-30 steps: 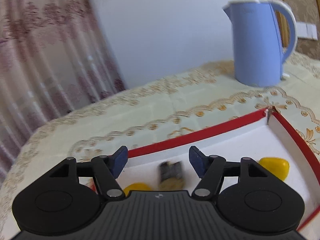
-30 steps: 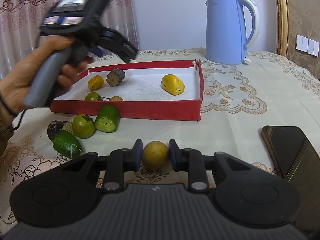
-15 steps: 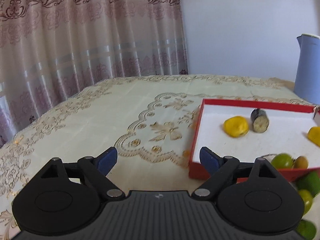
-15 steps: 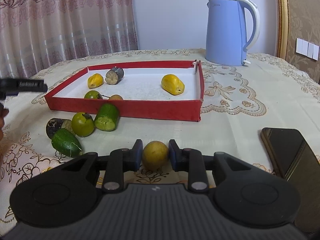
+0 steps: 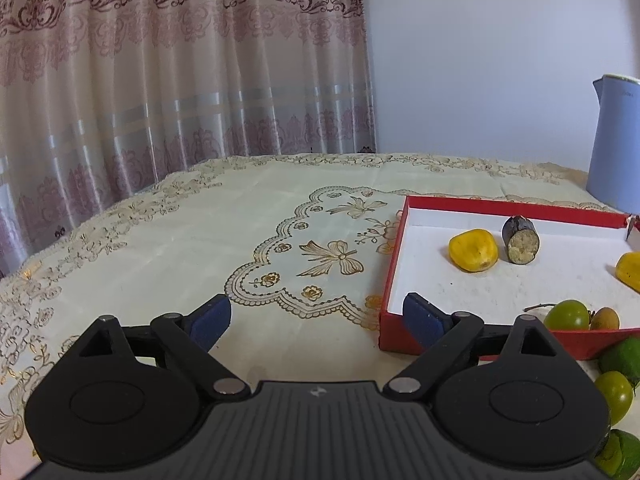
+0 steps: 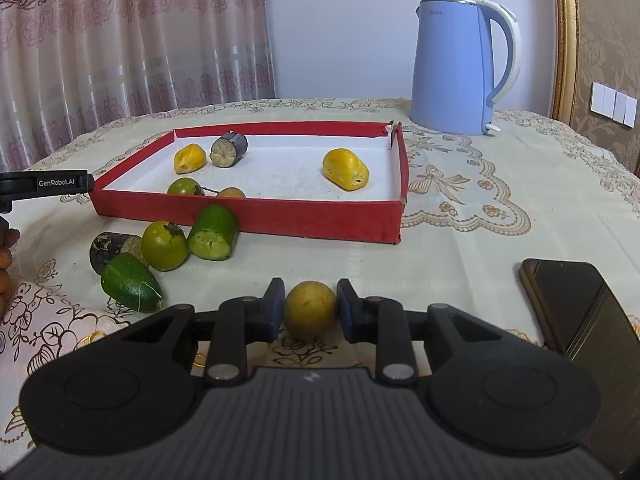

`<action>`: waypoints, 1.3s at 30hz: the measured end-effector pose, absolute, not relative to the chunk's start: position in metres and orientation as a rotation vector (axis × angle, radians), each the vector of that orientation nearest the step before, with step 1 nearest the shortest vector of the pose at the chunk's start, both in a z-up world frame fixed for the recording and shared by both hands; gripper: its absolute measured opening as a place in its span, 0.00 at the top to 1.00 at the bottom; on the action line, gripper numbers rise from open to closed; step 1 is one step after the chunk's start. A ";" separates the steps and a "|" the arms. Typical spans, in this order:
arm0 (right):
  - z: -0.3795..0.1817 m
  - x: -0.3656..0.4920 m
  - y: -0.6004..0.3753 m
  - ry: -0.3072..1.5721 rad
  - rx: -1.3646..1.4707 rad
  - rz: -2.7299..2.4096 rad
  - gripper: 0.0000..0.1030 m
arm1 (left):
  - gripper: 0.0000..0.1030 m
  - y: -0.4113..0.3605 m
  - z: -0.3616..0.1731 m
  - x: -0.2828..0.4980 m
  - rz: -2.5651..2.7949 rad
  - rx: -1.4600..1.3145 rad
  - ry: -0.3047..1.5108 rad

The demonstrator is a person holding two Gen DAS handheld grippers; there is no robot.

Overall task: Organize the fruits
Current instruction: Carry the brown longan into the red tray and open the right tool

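Round yellow-brown fruit (image 6: 310, 314) down low near the table, pinched between the two pads of the right gripper (image 6: 311, 309). Still outside the red tray (image 6: 256, 216), which sits farther back. Left gripper (image 5: 316, 316) spread wide, holding nothing, hanging by the tray's left corner. Could slip out and roll, being round and smooth. Could bump the tray's front wall if carried too low. Could knock the green fruits (image 6: 164, 245) by the tray.

A pink patterned curtain (image 5: 180, 80) hangs behind the table (image 5: 240, 220), which wears a cream embroidered cloth. The wall (image 6: 340, 28) is plain pale. A gold frame (image 6: 562, 40) and white switches (image 6: 614, 103) sit at right
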State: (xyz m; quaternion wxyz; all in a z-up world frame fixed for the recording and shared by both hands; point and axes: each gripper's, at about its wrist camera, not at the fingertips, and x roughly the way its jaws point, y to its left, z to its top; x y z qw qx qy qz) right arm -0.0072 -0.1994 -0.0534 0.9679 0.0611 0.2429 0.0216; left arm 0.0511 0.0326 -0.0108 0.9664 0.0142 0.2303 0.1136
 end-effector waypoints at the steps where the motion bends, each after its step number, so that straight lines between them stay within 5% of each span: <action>1: -0.053 -0.007 -0.200 0.490 0.127 0.043 0.75 | 0.09 0.034 -0.011 0.051 0.227 0.022 0.467; 23: -0.015 0.003 -0.199 0.409 0.129 0.054 0.74 | 0.07 0.038 -0.013 0.052 0.215 -0.012 0.470; 39: 0.017 0.104 -0.197 0.433 0.107 0.086 0.74 | 0.07 0.038 -0.013 0.052 0.217 -0.007 0.468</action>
